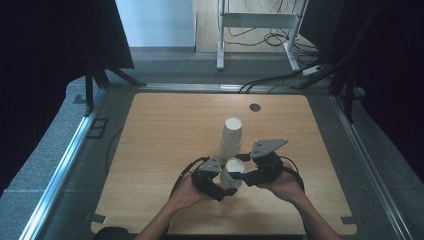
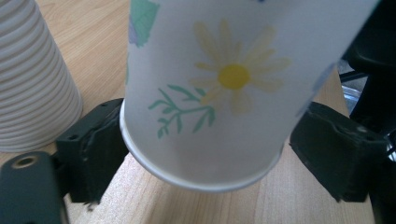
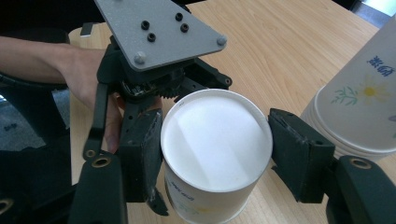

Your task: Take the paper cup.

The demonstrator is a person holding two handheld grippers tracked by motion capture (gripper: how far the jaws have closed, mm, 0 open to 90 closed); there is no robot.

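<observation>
Two claws on one inverted paper cup [image 1: 233, 172]: left claw [image 1: 223, 189] pinches its rim end, right claw [image 1: 243, 176] clamps its base end. Cup axis roughly vertical, just above tabletop [image 1: 165, 140]. Cup stack [image 1: 231, 137] right behind, equally near both hands.

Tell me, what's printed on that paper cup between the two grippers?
A pale yellow daisy with green sprigs on the white paper cup, clearest in the left gripper view.
</observation>
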